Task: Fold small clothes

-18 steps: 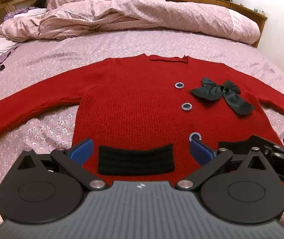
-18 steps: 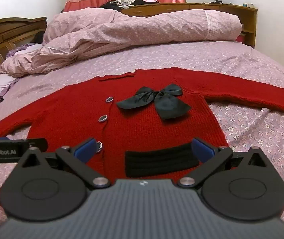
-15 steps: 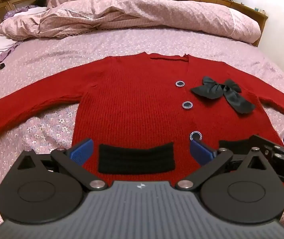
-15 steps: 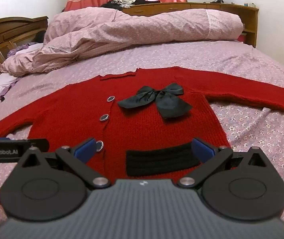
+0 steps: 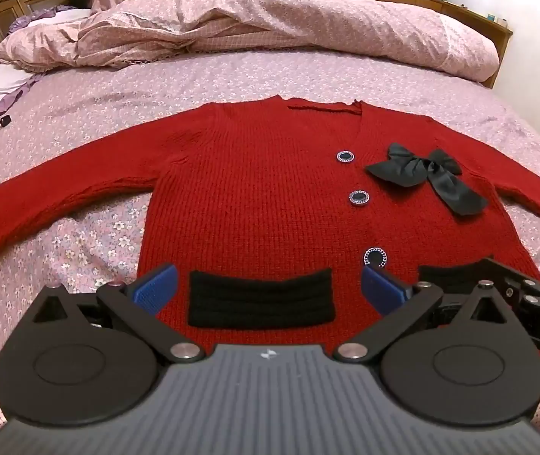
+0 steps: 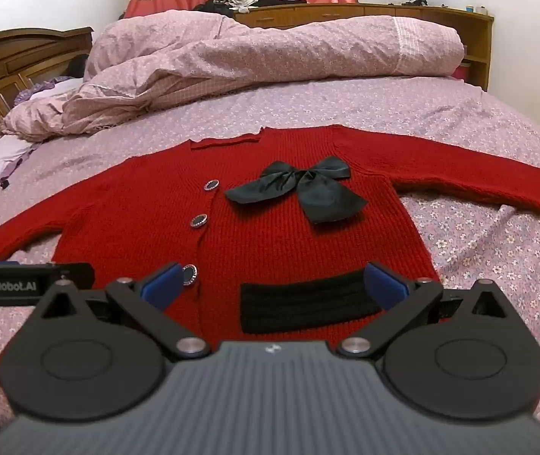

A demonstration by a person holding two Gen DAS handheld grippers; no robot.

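A red cardigan [image 5: 255, 204] is seen spread flat, front up, on a bed [image 5: 194, 83] covered with a pink flowered sheet. In the left wrist view it fills the middle of the frame, with one sleeve stretched toward the left edge and the other running off at the right. Three round buttons [image 5: 359, 198] are set down its front, a black bow [image 5: 425, 174] lies on the chest right of them, and a black pocket band [image 5: 261, 299] is seen low in the frame, with a second band partly hidden at lower right.

The left gripper [image 5: 268, 288] is held wide, nothing between its blue pads, which stand just above the cardigan's lower hem on either side of the pocket band. Part of the right gripper's body is seen at the right edge of this view.

In the right wrist view the right gripper [image 6: 273, 284] is likewise spread wide and empty, its pads framing the other pocket band [image 6: 308, 303] near the hem. A rumpled pink quilt [image 6: 270, 53] is heaped across the upper part of the frame, with a wooden headboard [image 6: 12, 60] at upper left.
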